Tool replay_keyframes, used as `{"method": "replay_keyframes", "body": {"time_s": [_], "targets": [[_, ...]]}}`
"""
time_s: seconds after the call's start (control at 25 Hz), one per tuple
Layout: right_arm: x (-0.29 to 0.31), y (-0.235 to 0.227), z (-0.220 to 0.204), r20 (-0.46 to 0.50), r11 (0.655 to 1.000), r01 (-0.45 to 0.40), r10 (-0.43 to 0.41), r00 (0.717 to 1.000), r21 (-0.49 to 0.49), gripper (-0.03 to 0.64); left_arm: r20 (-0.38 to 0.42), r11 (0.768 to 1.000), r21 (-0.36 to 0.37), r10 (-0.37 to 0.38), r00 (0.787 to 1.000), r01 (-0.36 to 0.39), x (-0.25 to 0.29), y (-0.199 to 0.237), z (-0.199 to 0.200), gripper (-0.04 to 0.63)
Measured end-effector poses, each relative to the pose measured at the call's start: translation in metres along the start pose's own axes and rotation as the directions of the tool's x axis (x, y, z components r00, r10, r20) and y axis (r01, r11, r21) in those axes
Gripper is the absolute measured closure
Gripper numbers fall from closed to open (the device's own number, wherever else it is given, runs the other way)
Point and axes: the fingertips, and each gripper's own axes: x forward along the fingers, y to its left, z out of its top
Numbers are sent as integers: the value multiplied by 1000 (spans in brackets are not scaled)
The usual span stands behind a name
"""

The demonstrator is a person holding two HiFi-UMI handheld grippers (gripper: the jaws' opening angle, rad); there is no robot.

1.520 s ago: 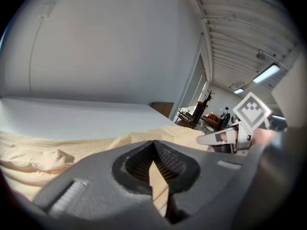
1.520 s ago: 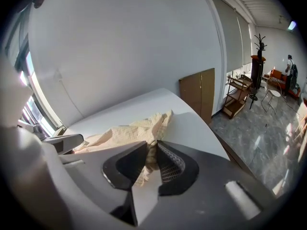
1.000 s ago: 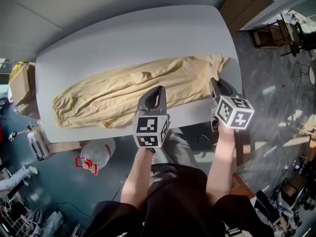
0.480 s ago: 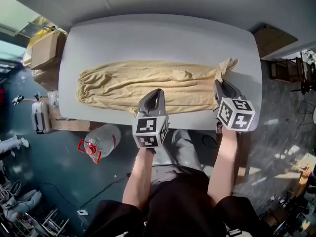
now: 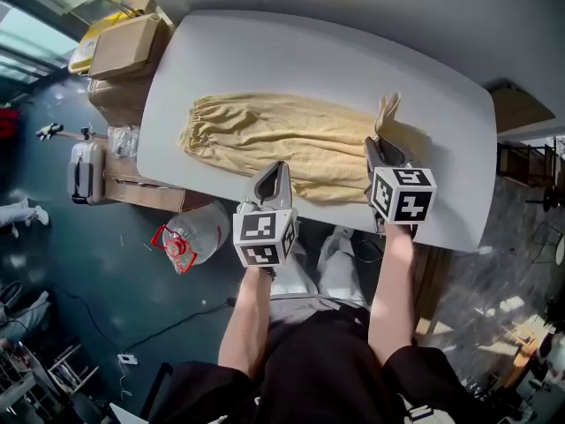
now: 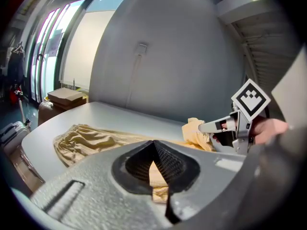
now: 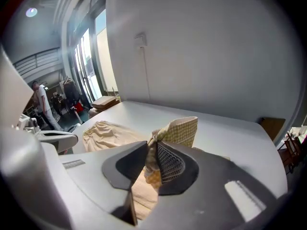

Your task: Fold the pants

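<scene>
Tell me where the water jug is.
In the head view, the water jug is on the floor beside the table's near edge, just left of the left gripper.

Pale grey table (image 5: 309,60), cardboard boxes (image 5: 128,47), dark floor (image 5: 88,307)

The place looked like a large work hall or a lab, not a home. A plain white table (image 5: 291,60) stood on a dark, shiny floor (image 5: 115,290). Cardboard boxes (image 5: 124,47), a suitcase (image 5: 86,173) and a big water bottle (image 5: 196,237) stood beside it. Tall windows (image 6: 43,47) ran along one wall.
</scene>
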Motion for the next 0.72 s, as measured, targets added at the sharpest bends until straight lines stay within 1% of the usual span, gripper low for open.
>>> {"method": "replay_keyframes", "body": {"time_s": [0.16, 0.24, 0.32, 0.52, 0.72], "targets": [[32, 55, -24, -89, 996, -36, 29, 996, -76, 554, 6, 999, -23, 25, 1000, -25, -20, 33, -4, 591], [49, 84, -40, -133, 992, -64, 49, 990, -112, 555, 13, 997, -46, 56, 998, -55, -30, 52, -4, 591], [65, 101, -58, -172, 988, -80, 57, 984, -132, 555, 8, 994, -65, 84, 996, -83, -36, 67, -8, 591], [93, 116, -95, -242, 986, -78, 40, 969, -146, 555, -24, 991, -98, 89, 996, -91, -40, 90, -40, 591], [105, 127, -109, -264, 983, -80, 34, 964, -165, 552, -41, 991, -101, 85, 995, -89, -38, 95, -48, 591]]}}
